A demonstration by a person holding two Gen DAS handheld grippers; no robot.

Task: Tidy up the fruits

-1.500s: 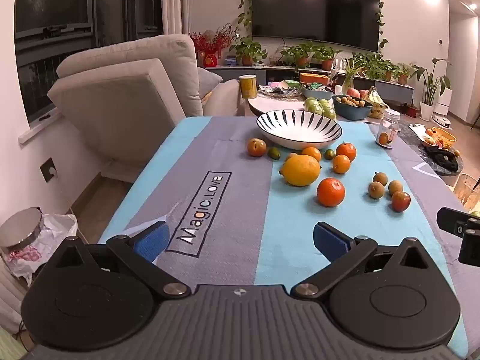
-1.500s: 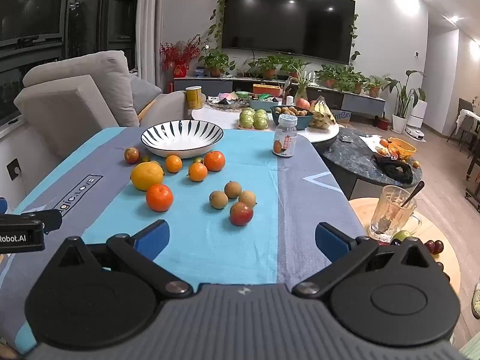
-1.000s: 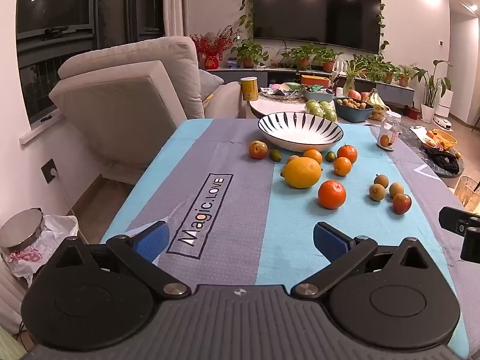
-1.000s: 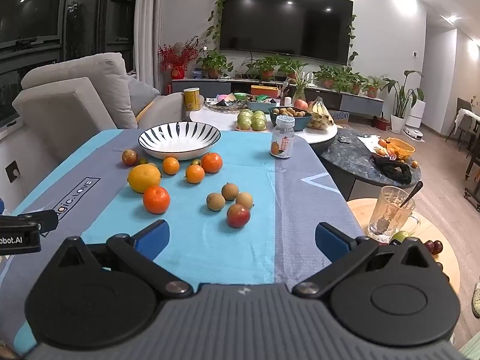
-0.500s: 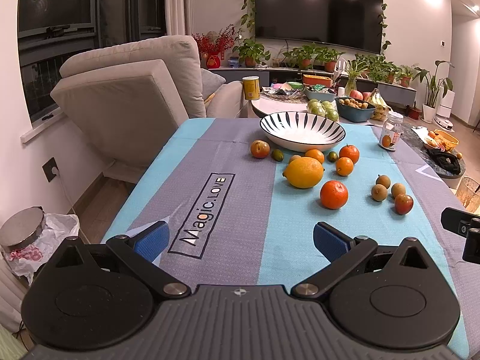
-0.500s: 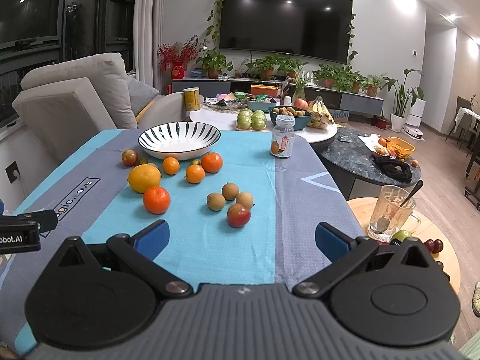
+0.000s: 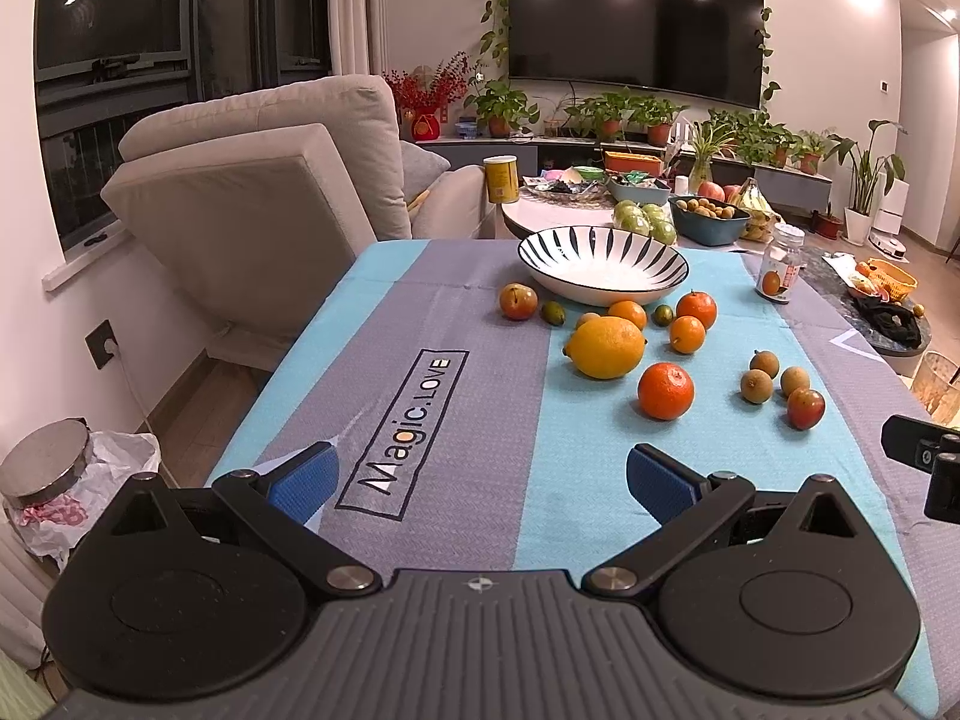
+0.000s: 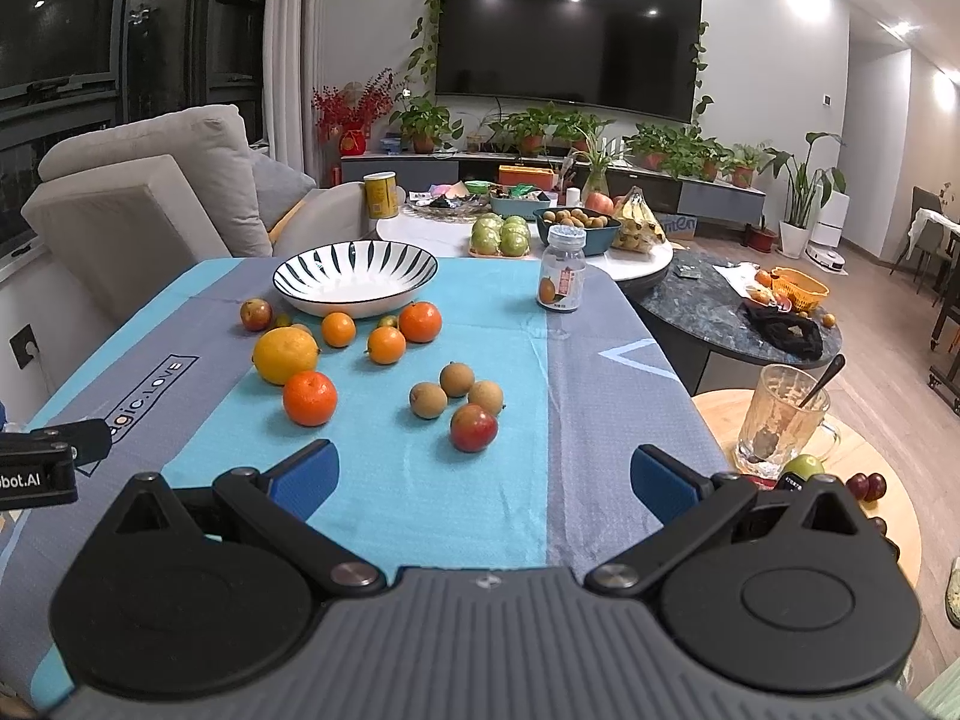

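Observation:
A striped white bowl (image 7: pixel 603 268) (image 8: pixel 355 284) stands empty at the far end of the blue and grey tablecloth. In front of it lie loose fruits: a large lemon (image 7: pixel 606 346) (image 8: pixel 285 355), several oranges (image 7: pixel 665 390) (image 8: pixel 309 398), three brown longans (image 7: pixel 756 386) (image 8: pixel 456 379), red plums (image 7: pixel 805 408) (image 8: pixel 473 427) and small green kumquats (image 7: pixel 552 312). My left gripper (image 7: pixel 480 477) is open and empty above the near table edge. My right gripper (image 8: pixel 483 474) is open and empty, close in front of the red plum.
A small bottle (image 8: pixel 561 277) stands at the cloth's far right. A beige sofa (image 7: pixel 258 192) is on the left. Behind are a round table with fruit bowls (image 8: pixel 576 231) and a dark side table (image 8: pixel 738 312). A glass mug with a spoon (image 8: pixel 783 414) stands on a wooden stool at right.
Both grippers have drifted slightly forward and to the left; the jaws stay open. No fruit has moved.

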